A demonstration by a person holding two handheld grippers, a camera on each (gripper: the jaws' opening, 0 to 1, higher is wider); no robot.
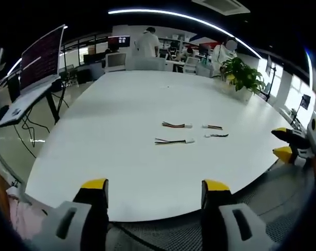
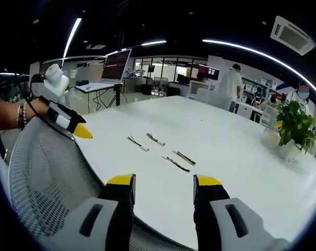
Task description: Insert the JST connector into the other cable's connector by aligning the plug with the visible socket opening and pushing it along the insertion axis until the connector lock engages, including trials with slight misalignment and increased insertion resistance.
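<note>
Tools both released, left tool and right tool hovering short of the bench; cables look light, floppy — grip the stiff plastic plugs.

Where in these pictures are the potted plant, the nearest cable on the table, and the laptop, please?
Potted plant (image 1: 243,76), left gripper view: on its leaves.
Nearest cable (image 1: 173,141), left gripper view: on the wires, beside its white connector.
Laptop (image 2: 116,64), right gripper view: on its open screen.
</note>
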